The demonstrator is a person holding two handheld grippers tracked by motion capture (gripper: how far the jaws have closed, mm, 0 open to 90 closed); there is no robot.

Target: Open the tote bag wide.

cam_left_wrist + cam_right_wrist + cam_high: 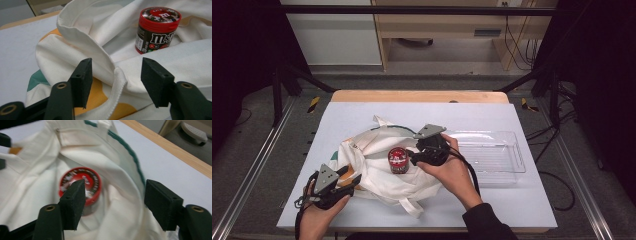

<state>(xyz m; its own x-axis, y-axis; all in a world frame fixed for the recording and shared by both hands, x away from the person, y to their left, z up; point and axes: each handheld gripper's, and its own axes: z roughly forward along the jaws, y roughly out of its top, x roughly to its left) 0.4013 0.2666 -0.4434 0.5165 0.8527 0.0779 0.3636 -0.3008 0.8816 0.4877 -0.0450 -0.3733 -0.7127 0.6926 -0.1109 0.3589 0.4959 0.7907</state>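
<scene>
White table covering (512,117) is spread under a cloth bag (377,177), on which a candy jar (398,160) stands upright (unheld); left gripper (353,181) and right gripper (413,156) are gaped wide, empty, astride bag folds, probably for holding its mouth apart.

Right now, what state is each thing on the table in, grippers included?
White cloth tote bag: lying crumpled, mouth open.
Red-lidded M&M's candy jar: upright on the bag, lid on.
Clear plastic tray: empty, beside the bag.
Left gripper: open, jaws astride the bag's hem.
Right gripper: open, above the jar.
</scene>
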